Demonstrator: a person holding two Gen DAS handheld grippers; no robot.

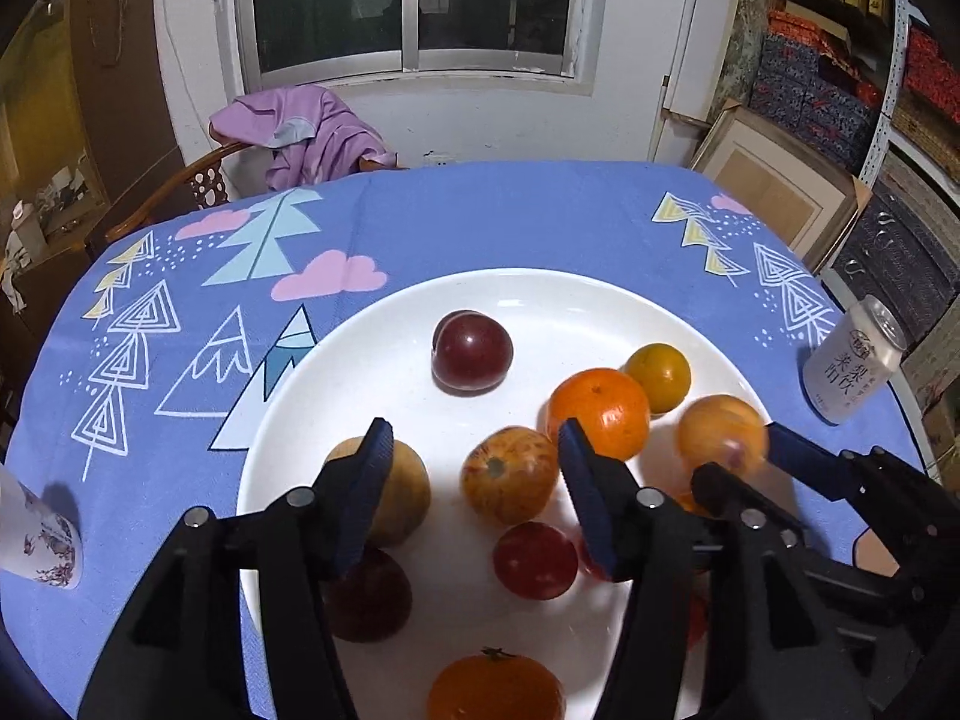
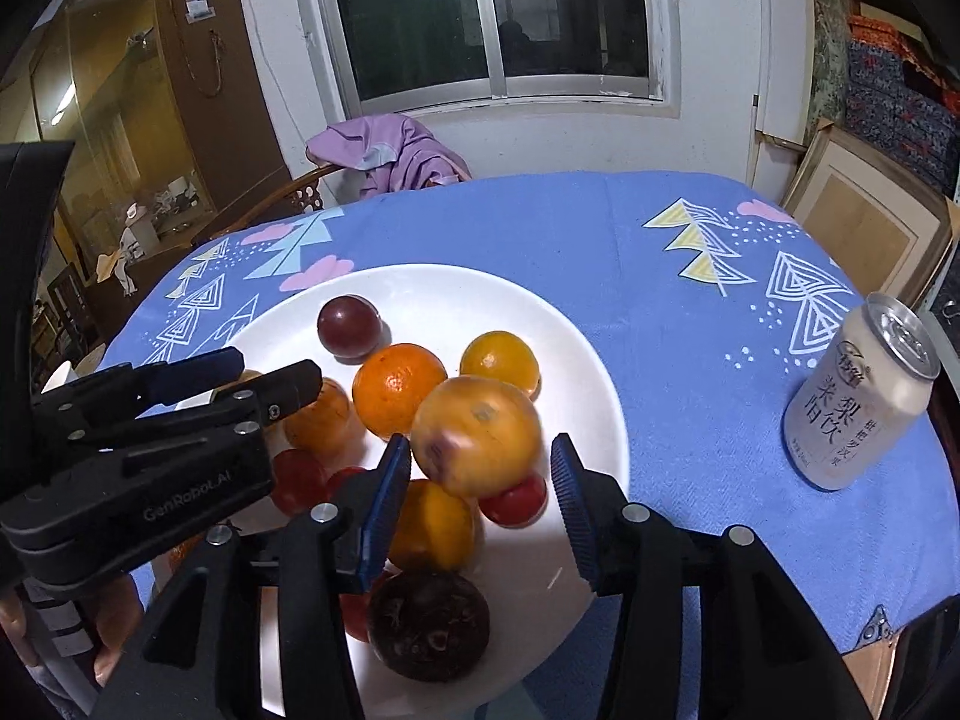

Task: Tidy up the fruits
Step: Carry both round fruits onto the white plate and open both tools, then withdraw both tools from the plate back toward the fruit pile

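A white plate (image 1: 372, 372) on the blue tablecloth holds several fruits: a dark red plum (image 1: 472, 351), an orange (image 1: 600, 411), a yellow citrus (image 1: 658, 377) and small red ones. My left gripper (image 1: 477, 486) is open low over the plate, and a yellow-red apple (image 1: 510, 474) lies between its fingers, untouched. My right gripper (image 2: 480, 462) is open too. A blurred orange-yellow fruit (image 2: 477, 435) sits between its pads above the pile, with a thin gap at the right pad. A dark brown fruit (image 2: 429, 624) lies under that gripper. The left gripper (image 2: 273, 369) also shows at the left of the right wrist view.
A pale drink can (image 2: 858, 402) stands on the cloth right of the plate (image 2: 576, 372). A patterned paper cup (image 1: 42, 540) sits at the table's left edge. Behind the table is a wooden chair with a purple garment (image 1: 306, 132). Boxes and frames are stacked at right.
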